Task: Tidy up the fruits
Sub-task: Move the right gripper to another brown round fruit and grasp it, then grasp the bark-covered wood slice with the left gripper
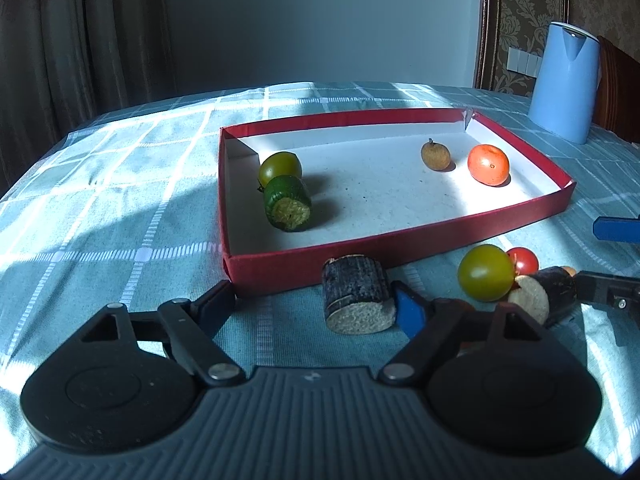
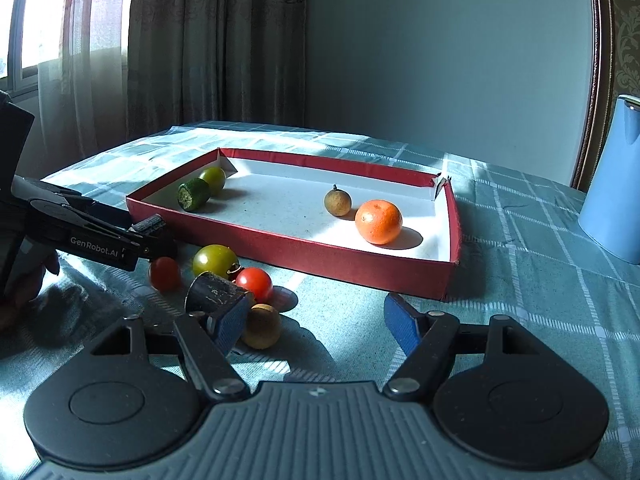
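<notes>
A red tray [image 1: 384, 246] [image 2: 288, 246] holds a green tomato [image 1: 280, 168], a cut cucumber piece [image 1: 288, 204], a brown longan [image 1: 434, 156] and an orange [image 1: 488, 164] [image 2: 378, 222]. On the cloth in front lie a dark cut piece [image 1: 356, 298], a green tomato [image 1: 486, 272] [image 2: 214, 260], red cherry tomatoes [image 2: 254, 282], a second dark piece [image 1: 552, 292] [image 2: 216, 294] and a longan [image 2: 260, 326]. My left gripper [image 1: 312, 304] is open, its right pad beside the dark piece. My right gripper [image 2: 316, 320] is open and empty, its left pad against the second dark piece.
A blue kettle [image 1: 564, 80] [image 2: 612, 184] stands on the table at the far right. The table has a teal checked cloth [image 1: 120, 208]. Curtains hang behind on the left. The left gripper's body [image 2: 80, 236] reaches in at the left of the right wrist view.
</notes>
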A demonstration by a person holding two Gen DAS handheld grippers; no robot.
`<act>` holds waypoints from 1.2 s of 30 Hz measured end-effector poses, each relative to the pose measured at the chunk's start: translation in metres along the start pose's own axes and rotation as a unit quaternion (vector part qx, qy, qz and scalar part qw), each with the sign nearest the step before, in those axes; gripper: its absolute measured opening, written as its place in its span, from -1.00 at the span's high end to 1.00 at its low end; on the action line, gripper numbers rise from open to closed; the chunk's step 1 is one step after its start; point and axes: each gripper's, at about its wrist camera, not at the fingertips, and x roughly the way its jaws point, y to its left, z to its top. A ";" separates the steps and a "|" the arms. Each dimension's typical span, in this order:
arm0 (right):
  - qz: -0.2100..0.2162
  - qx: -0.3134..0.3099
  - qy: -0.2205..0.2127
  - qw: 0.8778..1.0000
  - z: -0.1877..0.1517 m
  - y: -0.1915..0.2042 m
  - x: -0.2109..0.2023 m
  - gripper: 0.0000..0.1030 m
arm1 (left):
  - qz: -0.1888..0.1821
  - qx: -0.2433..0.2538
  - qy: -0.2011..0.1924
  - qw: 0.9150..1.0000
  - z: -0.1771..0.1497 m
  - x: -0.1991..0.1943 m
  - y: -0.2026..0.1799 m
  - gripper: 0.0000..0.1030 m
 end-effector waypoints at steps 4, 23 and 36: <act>0.006 -0.016 0.011 1.000 -0.002 0.006 0.003 -0.44 | 0.000 0.001 0.001 1.000 0.000 0.000 0.000 -0.60; 0.029 0.015 0.045 0.998 -0.001 0.000 0.017 0.51 | 0.000 -0.001 -0.004 1.000 0.000 -0.002 0.001 -0.55; -0.003 0.047 0.043 0.998 -0.001 -0.009 0.018 0.51 | 0.011 0.002 -0.016 1.000 -0.002 -0.008 0.003 -0.19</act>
